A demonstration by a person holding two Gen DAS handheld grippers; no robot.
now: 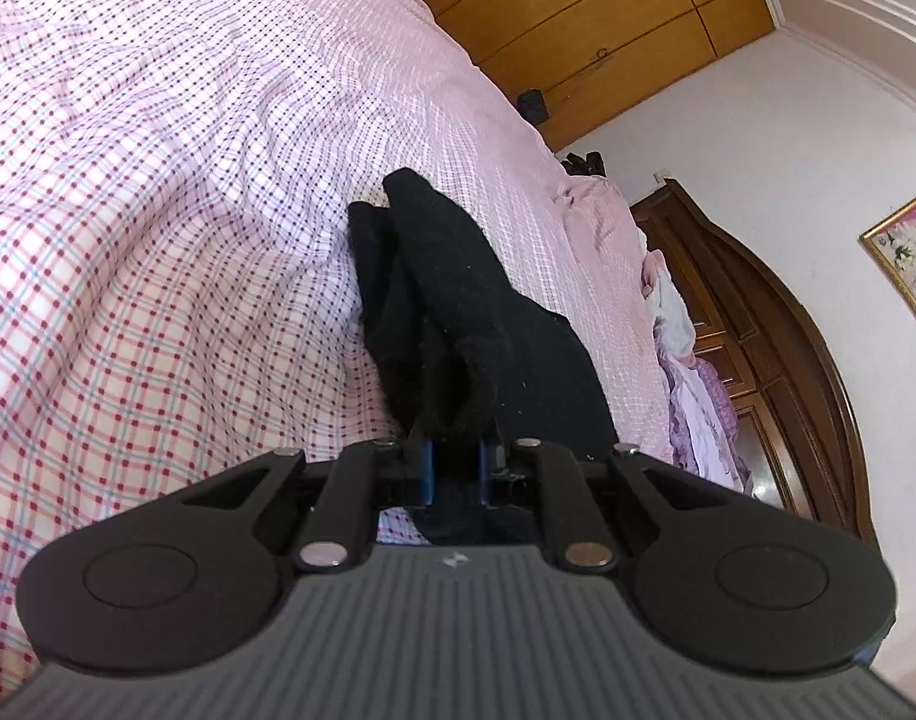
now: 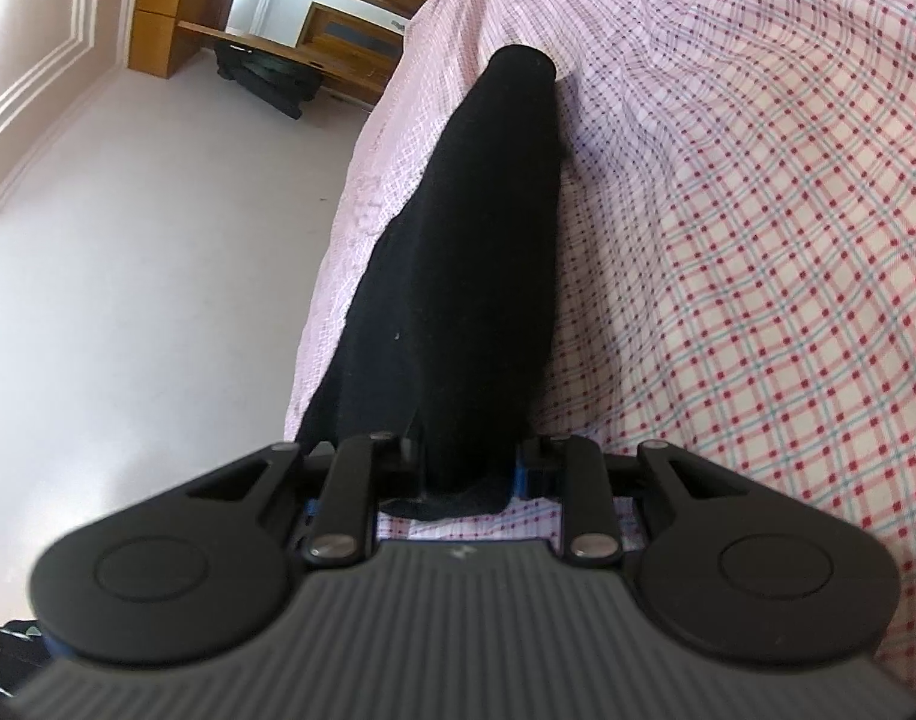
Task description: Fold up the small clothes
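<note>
A black sock lies stretched over the pink checked bed sheet. In the left wrist view my left gripper is shut on one bunched end of it, and the fabric covers the fingertips. In the right wrist view the black sock runs away from me along the bed's edge. My right gripper is shut on its near end, with the fingertips hidden under the cloth. The sock hangs taut between the two grippers, just above the sheet.
The bed's edge drops to a pale floor on the left of the right wrist view. A dark wooden headboard with pillows and a wooden wardrobe stand beyond the bed.
</note>
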